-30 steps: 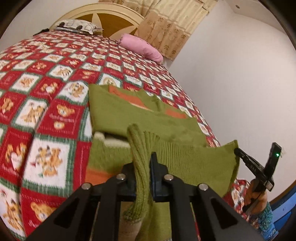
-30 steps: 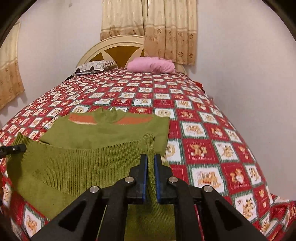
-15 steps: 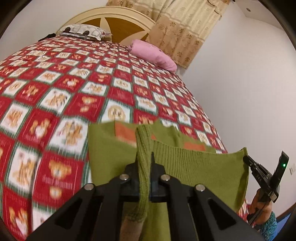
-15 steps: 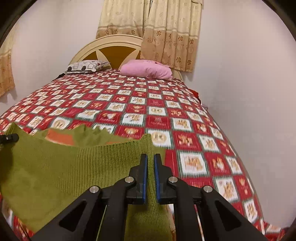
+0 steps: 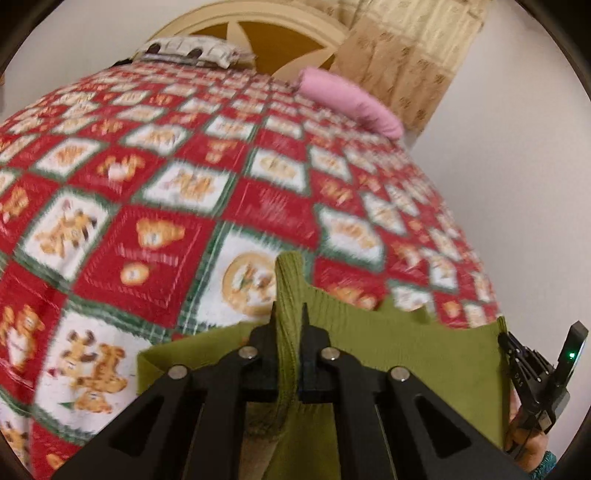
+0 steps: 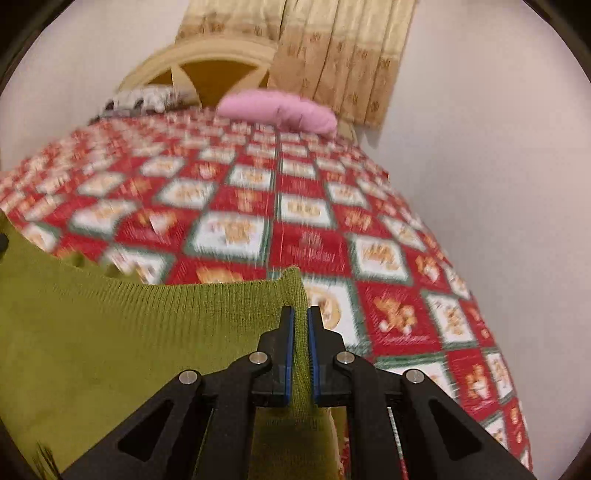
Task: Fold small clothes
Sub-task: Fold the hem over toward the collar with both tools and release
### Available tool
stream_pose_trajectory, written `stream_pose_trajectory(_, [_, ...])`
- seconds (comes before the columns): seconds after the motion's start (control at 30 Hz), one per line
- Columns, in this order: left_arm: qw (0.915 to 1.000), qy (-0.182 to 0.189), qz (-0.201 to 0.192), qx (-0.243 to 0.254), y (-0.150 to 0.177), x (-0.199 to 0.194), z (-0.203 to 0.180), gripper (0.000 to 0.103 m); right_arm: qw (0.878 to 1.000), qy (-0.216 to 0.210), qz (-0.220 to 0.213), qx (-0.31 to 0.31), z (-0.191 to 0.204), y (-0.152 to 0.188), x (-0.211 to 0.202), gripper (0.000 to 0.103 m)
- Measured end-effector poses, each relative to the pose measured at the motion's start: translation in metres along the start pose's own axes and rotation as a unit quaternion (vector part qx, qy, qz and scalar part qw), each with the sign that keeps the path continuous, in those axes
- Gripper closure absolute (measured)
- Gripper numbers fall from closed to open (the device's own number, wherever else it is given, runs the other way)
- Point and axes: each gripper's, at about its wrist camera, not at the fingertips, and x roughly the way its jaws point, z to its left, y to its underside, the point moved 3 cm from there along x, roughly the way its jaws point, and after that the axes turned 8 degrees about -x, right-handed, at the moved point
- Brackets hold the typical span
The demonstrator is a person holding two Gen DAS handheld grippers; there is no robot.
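Item: green knitted garment (image 5: 399, 354), ribbed along its edge. It is hanging stretched between the two grippers, above the near part of the bed, its upper edge running from one gripper to the other. Lower folds are dropping out of view beneath the jaws, so whether any part is resting on the bed cannot be told.

Left gripper (image 5: 289, 321): black, its jaws pressed together and pinching a bunched ribbed corner of the garment, which is sticking up beyond the fingertips.

Right gripper (image 6: 300, 325): black with blue pads, its jaws pressed together and pinching the opposite corner; a narrow strip of knit is showing between the pads. In the left wrist view this gripper is appearing at the far right edge, a small green light glowing on it, with a hand (image 5: 524, 439) in a teal cuff holding it.

Bed cover (image 6: 332, 236): red, white and green squares printed with bears, spreading over the whole bed. It is blurred in both views.

Pink pillow (image 6: 280, 110): lying at the head of the bed, toward the wall side.

Patterned pillow (image 5: 192, 50): pale with dark marks, lying beside the pink one against the headboard (image 5: 258, 26), cream with a brown inset.

Curtain (image 6: 332, 48): beige, patterned, hanging behind the headboard.

Wall (image 6: 498, 147): plain white, running along one side of the bed.
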Motion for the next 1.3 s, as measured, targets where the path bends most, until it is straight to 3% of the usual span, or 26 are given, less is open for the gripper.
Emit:
stream_pose_trajectory(0.07, [0.9999, 0.000, 0.009, -0.012, 0.004, 0.008, 0.006, 0.097, 1.000, -0.016, 0.025, 0.002, 0.002, 0.008, 0.016, 0.097])
stream_pose_trajectory(0.33, [0.9992, 0.006, 0.010, -0.038, 0.001, 0.011, 0.012, 0.091, 0.995, -0.071, 0.052, 0.051, -0.010, 0.015, 0.030, 0.093])
stream_pose_trajectory(0.43, [0.9976, 0.027, 0.007, -0.064, -0.002, 0.007, 0.019, 0.091, 0.990, -0.105, 0.042, 0.088, -0.023, 0.017, 0.023, 0.092])
stream_pose_trajectory(0.5, [0.9955, 0.041, 0.008, -0.085, -0.006, -0.003, 0.026, 0.091, 0.983, -0.107, 0.005, 0.151, -0.048, 0.022, 0.000, 0.092])
stream_pose_trajectory(0.57, [0.9955, 0.028, 0.007, -0.090, -0.010, -0.015, 0.029, 0.078, 0.975, -0.048, -0.017, 0.214, -0.081, 0.038, -0.033, 0.092])
stream_pose_trajectory(0.6, [0.9958, -0.008, -0.010, -0.091, -0.013, -0.027, 0.033, 0.055, 0.976, -0.041, -0.012, 0.216, -0.086, 0.042, -0.041, 0.092])
stream_pose_trajectory(0.63, [0.9951, -0.024, -0.023, -0.093, -0.015, -0.037, 0.036, 0.042, 0.978, -0.038, -0.005, 0.205, -0.088, 0.049, -0.051, 0.092])
stream_pose_trajectory(0.67, [0.9942, -0.030, -0.038, -0.096, -0.016, -0.050, 0.038, 0.041, 0.981, -0.037, -0.003, 0.191, -0.086, 0.054, -0.060, 0.092])
stream_pose_trajectory(0.77, [0.9966, -0.037, -0.035, -0.065, -0.005, -0.072, 0.032, 0.041, 0.989, -0.055, -0.002, 0.140, -0.064, 0.066, -0.091, 0.092])
stream_pose_trajectory(0.9, [0.9967, -0.071, -0.032, 0.024, 0.042, -0.095, 0.005, 0.041, 0.991, -0.096, 0.000, 0.094, -0.025, 0.076, -0.114, 0.092])
stream_pose_trajectory(1.07, [0.9970, -0.061, 0.002, 0.046, 0.095, -0.101, -0.002, 0.041, 0.996, -0.084, 0.026, 0.030, 0.016, 0.103, -0.122, 0.092])
stream_pose_trajectory(1.17, [0.9914, -0.095, -0.024, 0.087, 0.115, -0.096, -0.005, 0.039, 0.996, -0.072, 0.058, 0.017, 0.021, 0.124, -0.113, 0.092])
stream_pose_trajectory(1.3, [0.9845, -0.118, -0.037, 0.124, 0.123, -0.085, -0.010, 0.029, 0.993, -0.097, 0.044, 0.051, 0.010, 0.131, -0.112, 0.092])
